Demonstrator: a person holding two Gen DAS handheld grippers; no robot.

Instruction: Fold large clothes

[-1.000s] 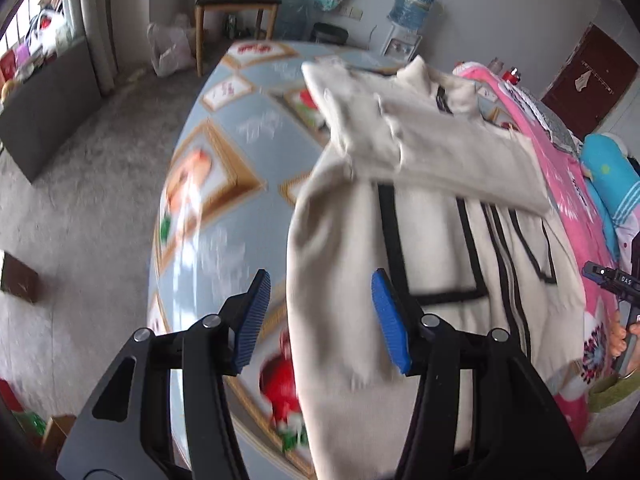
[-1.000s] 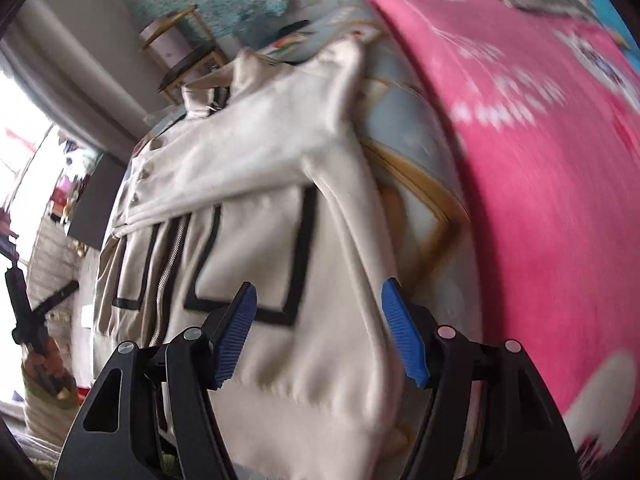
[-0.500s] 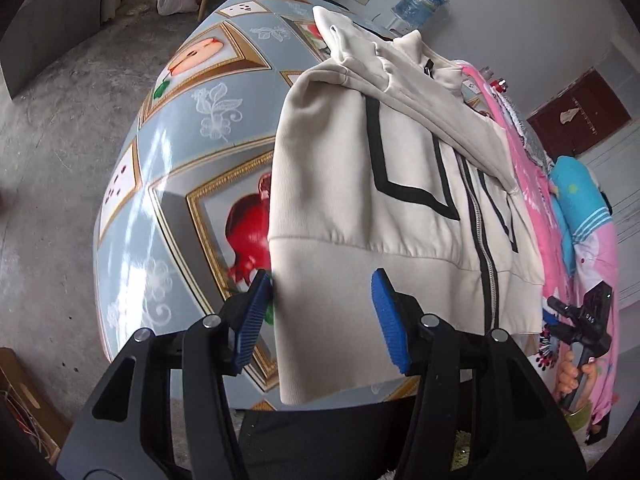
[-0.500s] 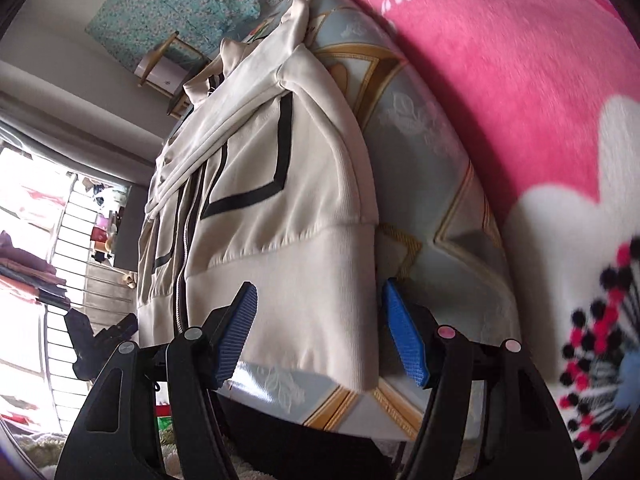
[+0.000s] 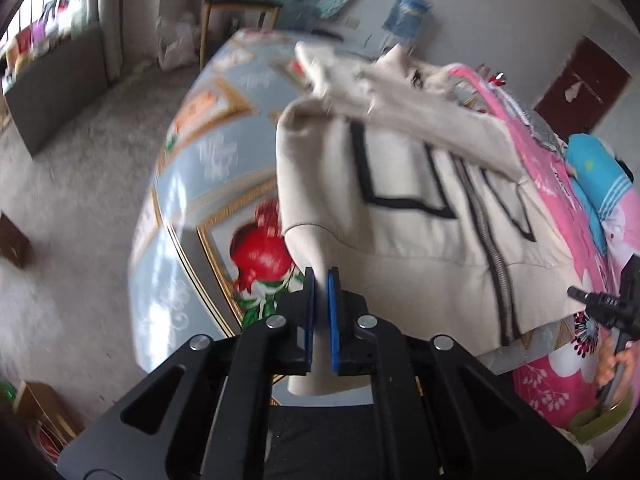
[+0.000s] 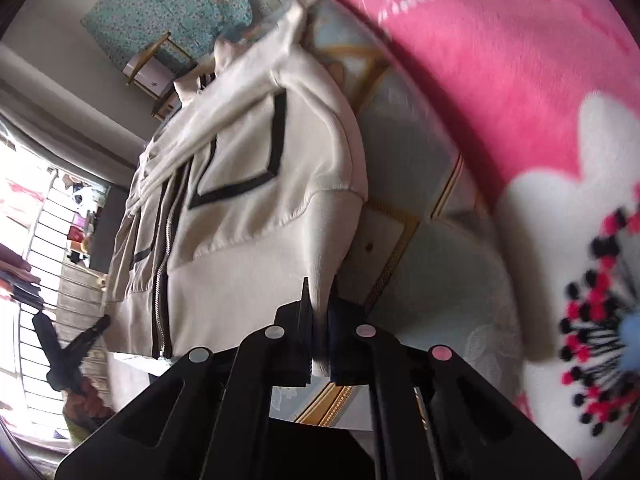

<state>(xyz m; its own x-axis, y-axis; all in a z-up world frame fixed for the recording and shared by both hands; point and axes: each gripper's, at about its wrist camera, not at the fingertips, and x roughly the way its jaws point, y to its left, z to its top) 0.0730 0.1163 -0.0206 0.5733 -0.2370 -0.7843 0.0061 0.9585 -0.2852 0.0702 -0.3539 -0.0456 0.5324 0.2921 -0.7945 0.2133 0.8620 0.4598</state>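
A cream zip-up jacket [image 5: 404, 216] with black trim lies front up on the bed, its sleeves folded across the chest. It also shows in the right wrist view [image 6: 256, 208]. My left gripper [image 5: 321, 280] is shut on the jacket's bottom hem at its left corner. My right gripper [image 6: 320, 288] is shut on the hem at the opposite corner. Both corners are pinched between the blue pads and lifted slightly off the bed.
The bed has a light blue sheet [image 5: 208, 168] with gold frames and a red fruit print. A pink flowered blanket [image 6: 500, 92] lies along the jacket's right side. A wooden chair [image 5: 236, 8], a water bottle [image 5: 404, 8] and grey floor [image 5: 60, 200] lie beyond.
Both grippers were open over the jacket a second ago, then straddled the bottom hem. Now both have shut on the hem corners.
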